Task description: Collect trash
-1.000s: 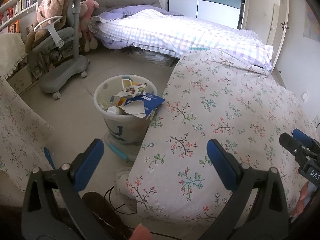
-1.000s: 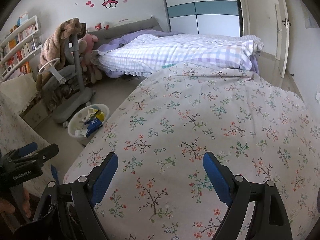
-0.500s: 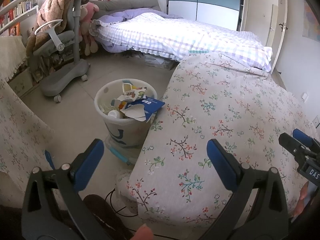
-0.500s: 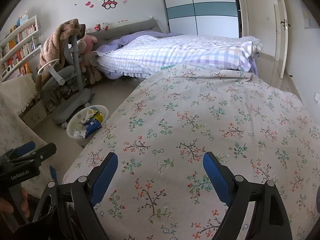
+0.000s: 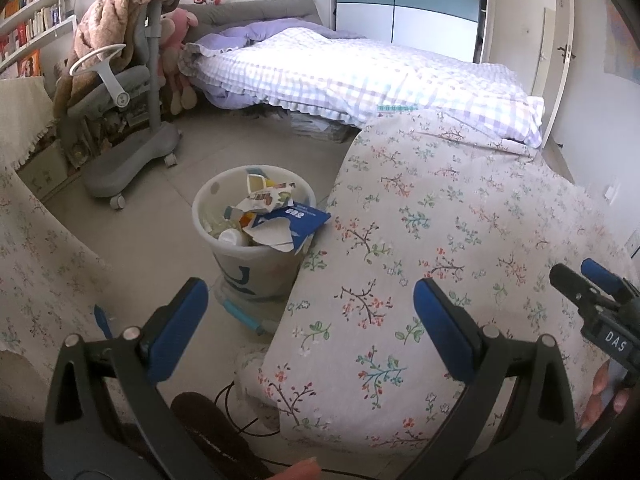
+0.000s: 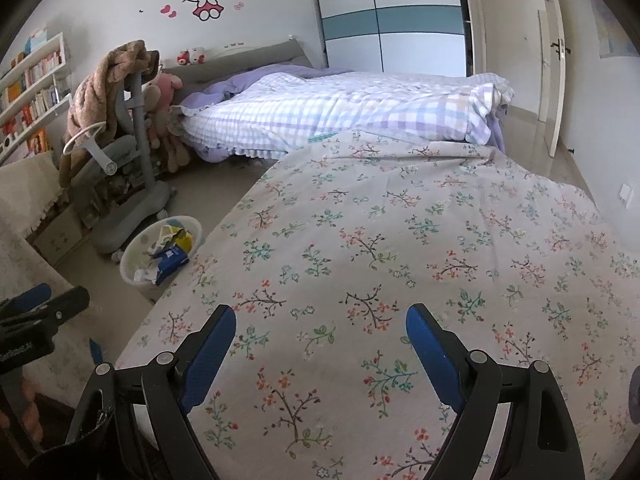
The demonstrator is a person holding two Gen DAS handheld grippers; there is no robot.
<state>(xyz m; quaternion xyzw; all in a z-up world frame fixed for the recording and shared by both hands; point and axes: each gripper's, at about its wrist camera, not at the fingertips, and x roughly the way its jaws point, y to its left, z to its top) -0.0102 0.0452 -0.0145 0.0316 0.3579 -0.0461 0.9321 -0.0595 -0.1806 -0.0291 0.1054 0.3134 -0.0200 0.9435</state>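
A white trash bin (image 5: pixel 256 256) stands on the floor beside the flowered tablecloth (image 5: pixel 440 248), heaped with torn cartons, a blue packet (image 5: pixel 296 218) and a small bottle. It also shows in the right wrist view (image 6: pixel 138 268) at the left. My left gripper (image 5: pixel 310 308) is open and empty, held above the table's left edge, near the bin. My right gripper (image 6: pixel 320 336) is open and empty over the cloth; it also shows at the right edge of the left wrist view (image 5: pixel 596 292). No loose trash shows on the cloth.
A grey rolling chair (image 5: pixel 124 120) draped with a brown blanket stands beyond the bin. A bed with a checked quilt (image 5: pixel 360 76) fills the back. A cloth-covered surface (image 5: pixel 36 264) is at the left. A blue tube (image 5: pixel 244 318) and a cable lie on the floor below the bin.
The left gripper has drawn back and lifted a little, so the bin sits slightly lower and farther in view. The right gripper has barely moved. Both stay open.
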